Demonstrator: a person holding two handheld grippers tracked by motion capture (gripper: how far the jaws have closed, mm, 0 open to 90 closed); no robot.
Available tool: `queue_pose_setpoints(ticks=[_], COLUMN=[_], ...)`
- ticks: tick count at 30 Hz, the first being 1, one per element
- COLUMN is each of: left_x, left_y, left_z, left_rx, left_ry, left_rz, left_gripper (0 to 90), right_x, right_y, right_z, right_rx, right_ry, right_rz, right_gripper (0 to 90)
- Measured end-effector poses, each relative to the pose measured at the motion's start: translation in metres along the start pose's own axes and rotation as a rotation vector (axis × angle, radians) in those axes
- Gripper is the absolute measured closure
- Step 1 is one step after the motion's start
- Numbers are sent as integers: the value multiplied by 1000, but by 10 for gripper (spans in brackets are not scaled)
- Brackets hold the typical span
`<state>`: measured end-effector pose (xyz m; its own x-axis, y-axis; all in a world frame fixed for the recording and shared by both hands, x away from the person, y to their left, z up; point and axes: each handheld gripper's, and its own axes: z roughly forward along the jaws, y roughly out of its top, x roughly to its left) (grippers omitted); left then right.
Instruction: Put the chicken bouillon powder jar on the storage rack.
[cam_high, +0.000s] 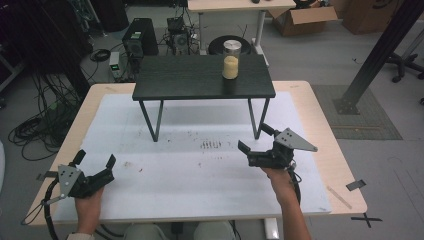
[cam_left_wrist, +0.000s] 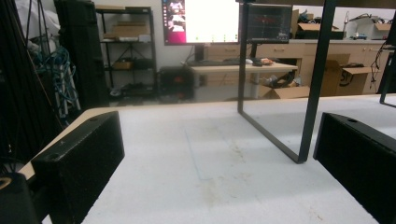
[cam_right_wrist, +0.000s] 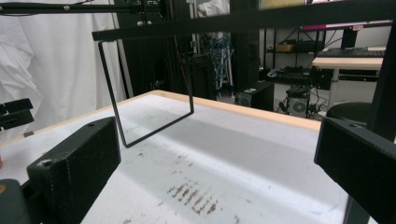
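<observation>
Both grippers hover with jaws spread, holding nothing: the left gripper (cam_high: 95, 161) near the table's (cam_high: 320, 175) front-left corner, the right gripper (cam_high: 255, 137) beside the black stand's (cam_high: 200, 80) front-right leg. A lidded jar (cam_high: 231, 60) of yellow grains stands on the stand's right end.

Both grippers wide apart, holding nothing.
Left gripper (cam_high: 95, 161) near the small black table's (cam_high: 200, 80) front-left; right gripper (cam_high: 256, 138) just before its right leg.

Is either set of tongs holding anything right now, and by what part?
Nothing is held. Left tongs and right tongs are both open over the white mat.
</observation>
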<state>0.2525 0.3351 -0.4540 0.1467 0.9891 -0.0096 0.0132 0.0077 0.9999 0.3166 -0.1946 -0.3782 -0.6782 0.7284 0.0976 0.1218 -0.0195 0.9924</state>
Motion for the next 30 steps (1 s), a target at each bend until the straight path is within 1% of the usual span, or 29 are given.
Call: queue_pose_setpoints(ticks=[1,17,30], left_x=[0,0,0], left_y=[0,0,0], left_z=[0,0,0], left_rx=[1,0,0], left_ry=[0,0,0], left_rz=[0,1,2], left_gripper=[22,23,22], right_x=[0,-3,-4], right_y=[0,-39,-62], right_z=[0,-7,-11], right_rx=[0,16,28], right_ry=[0,-17,-27], right_rz=[0,37,63], right_gripper=[1,1,2])
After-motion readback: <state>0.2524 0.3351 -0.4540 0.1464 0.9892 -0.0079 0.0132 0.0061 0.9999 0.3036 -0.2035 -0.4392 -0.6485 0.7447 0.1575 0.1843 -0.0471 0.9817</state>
